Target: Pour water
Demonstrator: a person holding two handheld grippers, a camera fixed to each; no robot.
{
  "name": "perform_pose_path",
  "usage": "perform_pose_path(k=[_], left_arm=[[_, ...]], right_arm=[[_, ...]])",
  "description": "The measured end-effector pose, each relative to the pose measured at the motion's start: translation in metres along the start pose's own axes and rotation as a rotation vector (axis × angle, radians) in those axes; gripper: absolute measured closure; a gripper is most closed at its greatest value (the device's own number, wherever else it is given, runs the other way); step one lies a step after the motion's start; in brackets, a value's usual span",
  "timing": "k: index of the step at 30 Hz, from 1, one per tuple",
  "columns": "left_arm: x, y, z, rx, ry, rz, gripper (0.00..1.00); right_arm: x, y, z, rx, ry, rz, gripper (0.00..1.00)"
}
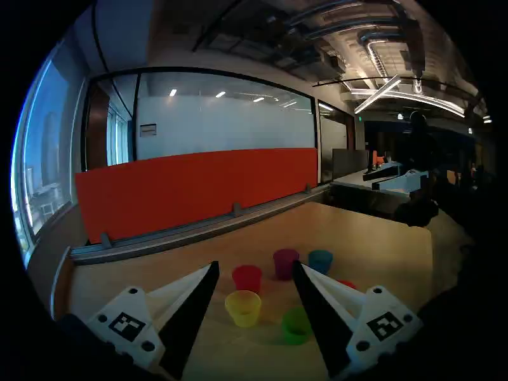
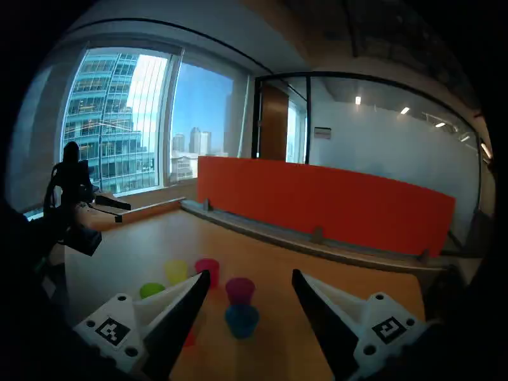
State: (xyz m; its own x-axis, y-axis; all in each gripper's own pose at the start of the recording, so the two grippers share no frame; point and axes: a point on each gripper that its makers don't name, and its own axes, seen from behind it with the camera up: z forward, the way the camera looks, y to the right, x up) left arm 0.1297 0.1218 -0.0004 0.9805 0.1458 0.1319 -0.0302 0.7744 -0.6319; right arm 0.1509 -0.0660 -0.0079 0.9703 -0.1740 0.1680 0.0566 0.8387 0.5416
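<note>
We see the left gripper (image 1: pixel 254 265) and right gripper (image 2: pixel 251 273) with fingers wide and empty, the yellow cup (image 1: pixel 243 308) and blue cup (image 2: pixel 241 319) low centre on the surface (image 1: pixel 355 235).

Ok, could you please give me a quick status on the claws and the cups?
Left claw open, empty. Right claw open, empty. Coloured cups grouped on table, none gripped. No obstruction seen.
</note>
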Motion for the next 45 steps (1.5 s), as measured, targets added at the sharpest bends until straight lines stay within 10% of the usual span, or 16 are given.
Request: perform_pose_path(k=[45], left_arm=[[-0.118,0.054,0.020,-0.170,-0.233,0.032,0.15]], right_arm=[[-0.074,-0.003,0.032,0.011,-0.178,-0.023,0.01]])
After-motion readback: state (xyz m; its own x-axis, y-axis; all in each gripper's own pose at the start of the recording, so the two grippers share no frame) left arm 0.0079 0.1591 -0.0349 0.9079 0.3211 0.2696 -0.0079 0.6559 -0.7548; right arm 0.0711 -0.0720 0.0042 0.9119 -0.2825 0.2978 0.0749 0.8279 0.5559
